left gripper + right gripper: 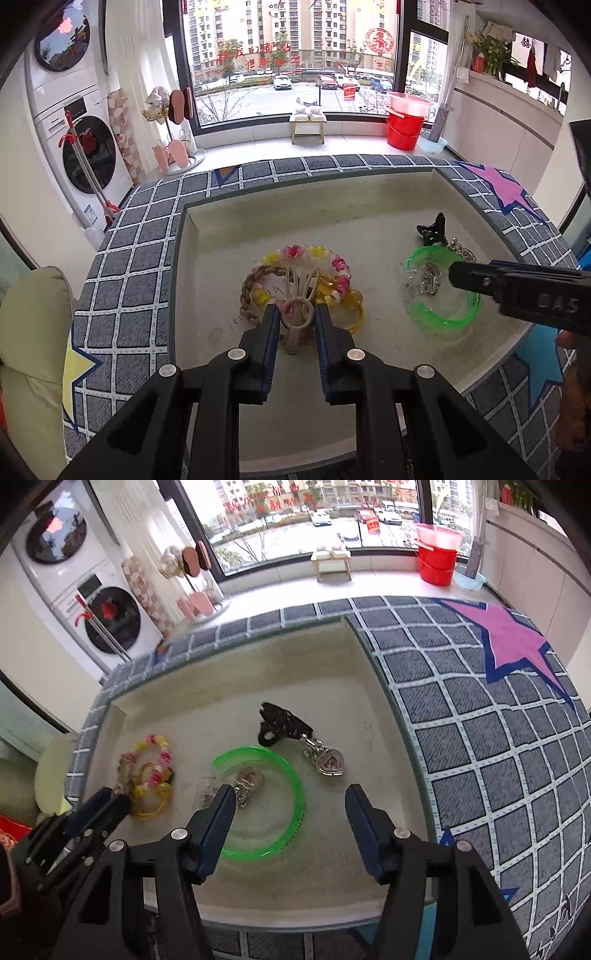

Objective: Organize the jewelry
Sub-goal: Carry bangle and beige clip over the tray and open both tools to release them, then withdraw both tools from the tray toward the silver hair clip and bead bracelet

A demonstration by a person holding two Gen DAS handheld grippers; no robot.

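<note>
My left tool sits at the near edge of the bracelet pile, its jaws narrowly apart with the cream rabbit-shaped hair tie between them; the pads look to press on the loop of that tie, so I record it as clamped on it. The pile, of a braided tan band, pink-and-yellow beaded rings and a yellow bangle, lies on the pale recessed surface, left of centre.

My right tool stands wide apart, nothing between its pads. It hangs over the green translucent bangle; the left fingertip is just beside a silver chain piece lying inside the bangle. No earlier frame, so no note on motion.

Beyond the bangle: a black hair clip, touching a silver heart pendant. A grid-patterned mat with stars borders the surface.
</note>
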